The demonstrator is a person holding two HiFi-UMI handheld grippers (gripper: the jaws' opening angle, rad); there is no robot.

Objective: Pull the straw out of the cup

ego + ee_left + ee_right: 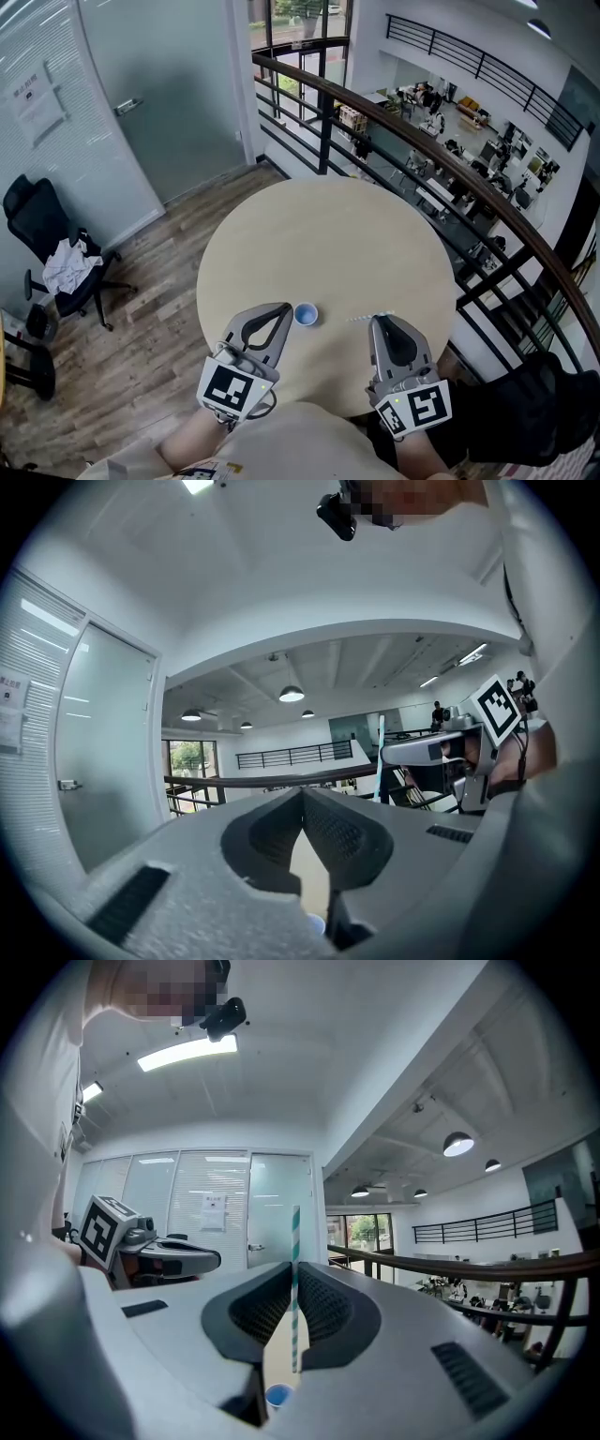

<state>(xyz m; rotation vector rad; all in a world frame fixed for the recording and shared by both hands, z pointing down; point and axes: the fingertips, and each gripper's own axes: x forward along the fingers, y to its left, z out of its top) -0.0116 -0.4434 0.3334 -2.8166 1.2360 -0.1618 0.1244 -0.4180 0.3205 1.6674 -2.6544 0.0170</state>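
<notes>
A small blue cup (306,314) stands on the round beige table (319,244) between my two grippers; a little of it also shows low down as the cup (278,1395) and the cup (317,922). The teal-and-white striped straw (295,1288) is out of the cup, clamped between the jaws of my right gripper (293,1265). In the head view the straw (366,319) sticks out sideways from the right gripper (380,322), to the right of the cup. My left gripper (283,309) sits just left of the cup, shut with nothing in it, as the left gripper (303,790) shows.
A dark metal railing (422,141) curves round the far and right sides of the table, with an open floor below. An office chair (52,248) with cloth on it stands at the left by a glass wall and door (169,103).
</notes>
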